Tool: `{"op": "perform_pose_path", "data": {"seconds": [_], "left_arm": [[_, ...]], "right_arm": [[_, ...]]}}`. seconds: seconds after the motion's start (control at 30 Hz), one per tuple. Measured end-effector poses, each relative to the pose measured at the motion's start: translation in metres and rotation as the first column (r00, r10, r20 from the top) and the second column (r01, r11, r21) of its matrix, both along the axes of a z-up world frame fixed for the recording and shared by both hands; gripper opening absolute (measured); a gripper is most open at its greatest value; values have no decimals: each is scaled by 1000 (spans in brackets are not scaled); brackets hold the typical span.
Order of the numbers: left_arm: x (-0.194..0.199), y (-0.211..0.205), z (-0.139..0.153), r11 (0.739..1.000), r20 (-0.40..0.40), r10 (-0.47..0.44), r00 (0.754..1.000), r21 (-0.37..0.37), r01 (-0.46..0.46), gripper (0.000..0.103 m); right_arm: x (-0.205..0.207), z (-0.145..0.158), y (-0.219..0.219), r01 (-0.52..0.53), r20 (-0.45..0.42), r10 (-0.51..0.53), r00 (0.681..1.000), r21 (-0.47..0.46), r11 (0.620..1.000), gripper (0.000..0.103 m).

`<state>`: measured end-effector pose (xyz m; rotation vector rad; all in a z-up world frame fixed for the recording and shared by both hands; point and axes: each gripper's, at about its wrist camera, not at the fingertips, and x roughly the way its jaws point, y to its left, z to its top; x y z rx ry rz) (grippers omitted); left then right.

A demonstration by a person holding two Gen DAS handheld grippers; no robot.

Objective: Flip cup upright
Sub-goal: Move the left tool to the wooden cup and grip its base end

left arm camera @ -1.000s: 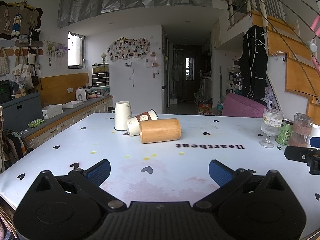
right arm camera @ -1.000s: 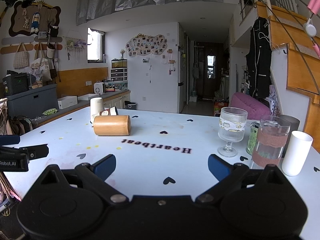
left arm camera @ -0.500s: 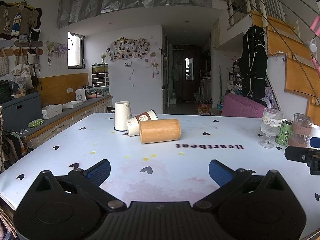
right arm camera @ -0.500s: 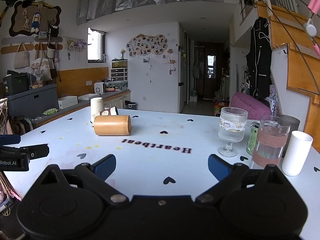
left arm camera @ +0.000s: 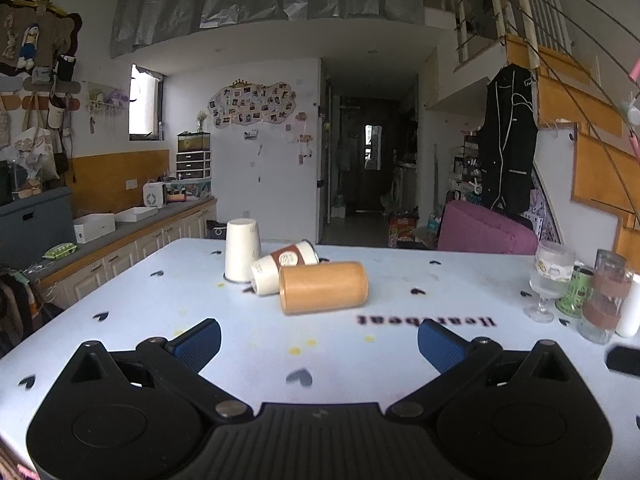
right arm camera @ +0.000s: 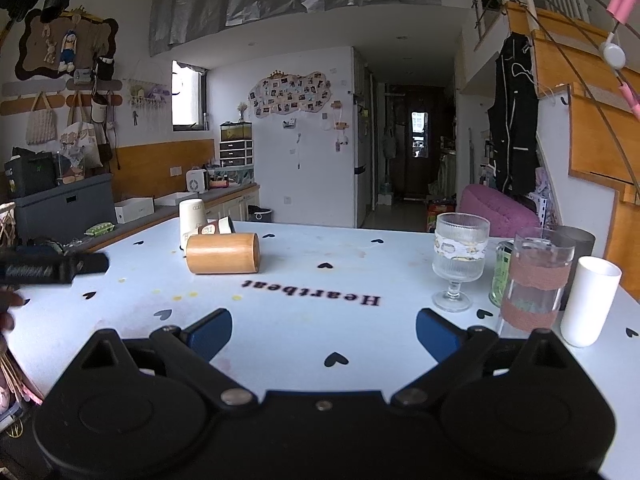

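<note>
Wooden cup (left arm camera: 323, 287) on its side, table (left arm camera: 400, 344), both jaws spread

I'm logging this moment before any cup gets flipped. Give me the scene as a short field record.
surface: white table with heart print
wooden cup: on its side
brown paper cup: on its side, behind the wooden cup
white paper cup: upside down
left hand-held gripper: open, holding nothing
right hand-held gripper: open, holding nothing
stemmed glass: upright, right side of the table
</note>
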<state>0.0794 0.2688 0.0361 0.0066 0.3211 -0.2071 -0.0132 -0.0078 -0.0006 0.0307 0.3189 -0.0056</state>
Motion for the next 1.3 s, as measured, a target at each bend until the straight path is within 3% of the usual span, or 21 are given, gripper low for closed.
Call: {"op": "perform_pose_path", "data": {"seconds": [0.3, 0.57, 0.77, 1.17, 1.3], "left_arm": [[60, -26, 11, 999, -2, 38, 999, 30, -38, 103], [130, -66, 17, 994, -83, 74, 994, 82, -67, 103], [180, -105, 12, 979, -137, 131, 982, 171, -107, 103], [252, -158, -27, 900, -205, 247, 947, 411, -146, 103], [251, -154, -40, 846, -124, 339, 932, 474, -244, 103]], "right_arm": [[-8, -12, -16, 23, -4, -23, 1000, 41, 999, 100], [-12, -35, -41, 45, -38, -42, 998, 92, 995, 100], [-13, -50, -59, 67, -64, -59, 996, 125, 990, 100], [-12, -61, -80, 104, -96, -90, 991, 156, 982, 100], [-11, -61, -77, 96, -97, -82, 992, 148, 984, 100]]}}
